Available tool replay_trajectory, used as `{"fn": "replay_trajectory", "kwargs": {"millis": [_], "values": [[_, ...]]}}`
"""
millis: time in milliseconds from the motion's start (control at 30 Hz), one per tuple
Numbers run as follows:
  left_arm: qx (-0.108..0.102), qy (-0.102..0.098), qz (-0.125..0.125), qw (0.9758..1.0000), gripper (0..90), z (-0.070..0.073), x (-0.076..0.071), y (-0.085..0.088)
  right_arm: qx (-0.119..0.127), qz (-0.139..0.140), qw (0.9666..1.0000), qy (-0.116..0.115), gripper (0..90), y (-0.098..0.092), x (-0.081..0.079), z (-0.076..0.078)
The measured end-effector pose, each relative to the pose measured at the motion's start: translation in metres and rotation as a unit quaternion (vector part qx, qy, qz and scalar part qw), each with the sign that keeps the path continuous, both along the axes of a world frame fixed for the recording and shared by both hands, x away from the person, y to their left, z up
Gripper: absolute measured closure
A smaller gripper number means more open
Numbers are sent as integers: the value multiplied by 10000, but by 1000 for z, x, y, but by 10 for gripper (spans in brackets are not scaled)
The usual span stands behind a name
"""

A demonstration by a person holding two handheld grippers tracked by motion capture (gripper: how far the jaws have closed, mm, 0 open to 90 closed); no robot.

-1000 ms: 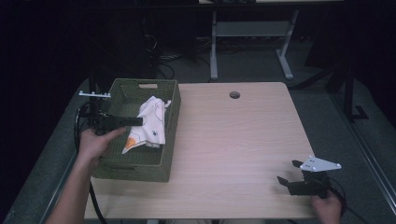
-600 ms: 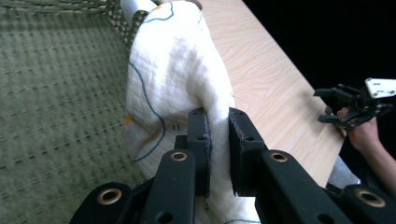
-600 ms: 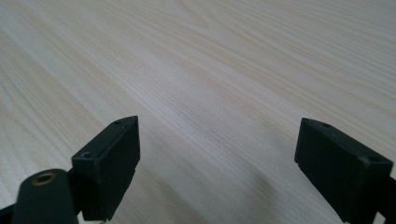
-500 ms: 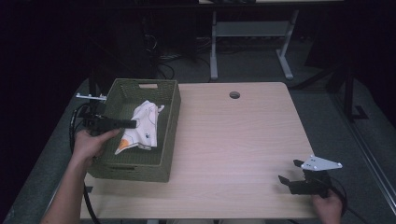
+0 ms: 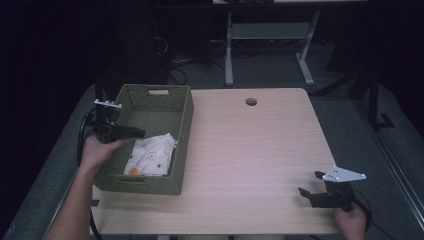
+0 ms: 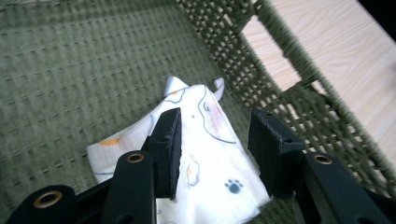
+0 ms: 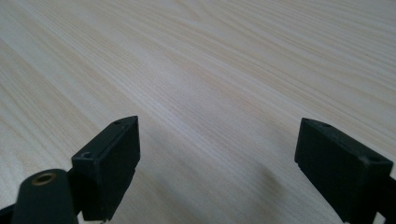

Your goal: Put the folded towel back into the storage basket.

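Item: white printed cloth [image 5: 148,155], soft and crumpled, lying in the near part of a green woven rectangular basket [image 5: 183,120] at the left of the pale wooden worktop [image 5: 260,150]. Left gripper [image 6: 215,140] is held above it, fingers [image 6: 170,140] parted and nothing clasped; whether they touch the cloth cannot be told. Right gripper [image 5: 322,192] is parked at the near right, fingers spread wide over bare wood, presumably idle.
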State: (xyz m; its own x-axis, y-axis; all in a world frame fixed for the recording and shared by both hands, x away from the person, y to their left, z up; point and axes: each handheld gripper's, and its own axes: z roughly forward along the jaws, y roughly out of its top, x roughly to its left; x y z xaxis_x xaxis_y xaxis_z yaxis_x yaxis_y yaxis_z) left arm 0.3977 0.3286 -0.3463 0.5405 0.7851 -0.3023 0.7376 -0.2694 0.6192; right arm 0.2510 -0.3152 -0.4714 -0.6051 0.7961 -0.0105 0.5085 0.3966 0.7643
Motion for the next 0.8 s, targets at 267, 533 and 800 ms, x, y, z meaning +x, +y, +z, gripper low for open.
{"fn": "replay_trajectory", "kwargs": {"millis": [267, 533, 800], "values": [[-121, 20, -31, 9999, 575, 1, -8, 2, 7, 32, 10000, -11, 137, 1, 0, 0], [-267, -69, -132, 9995, 562, 5, -17, -8, 45, 26, 10000, -9, 137, 2, 0, 1], [-416, -89, -144, 9990, 523, 4, -24, -12, 58, 42, 10000, -19, 137, 2, -1, 2]]}}
